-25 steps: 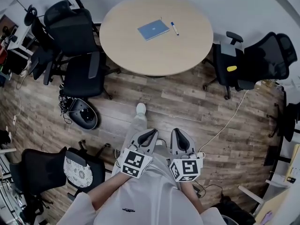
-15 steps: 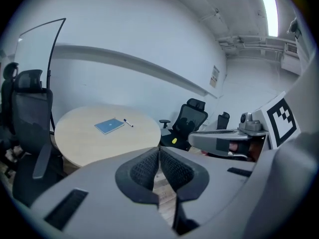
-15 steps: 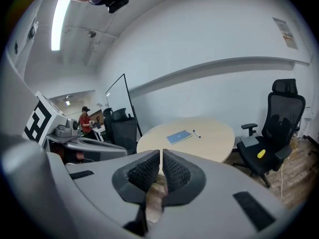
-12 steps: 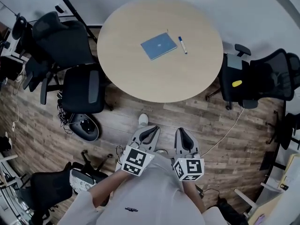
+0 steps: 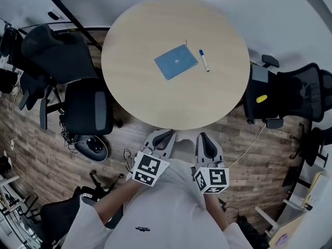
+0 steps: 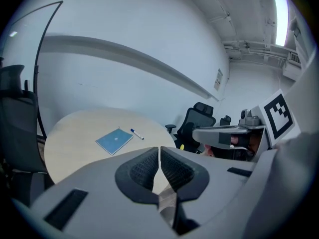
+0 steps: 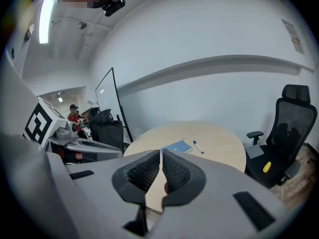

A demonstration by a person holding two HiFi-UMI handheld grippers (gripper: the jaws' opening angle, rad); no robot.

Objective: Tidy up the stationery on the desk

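**A:** Facing the round table (image 5: 140,100) from its near edge, the person holds both tools low, close to the body. Why there?

**B:** Probably because nothing is within reach. The blue notebook (image 5: 176,62) lies flat near the table's middle. The marker pen (image 5: 204,60) lies just beside its right edge, and the two are not touching. Both are well apart from the grippers, so the arms are tucked in with the tools aimed at the tabletop.

**A:** And the jaws?

**B:** On the left gripper (image 5: 164,135) the ribbed pads meet along a hairline seam with nothing between them. The right gripper (image 5: 205,140) is the same, with its tips pressed together. A gap lower down behind its pads shows only the tabletop through it. Neither gripper holds or touches anything.

**A:** So what does tidying call for?

**B:** I'd say each gripper has to reach out over the table and part its jaws before it can take the pen or the notebook. The thin pen will need a careful pinch.
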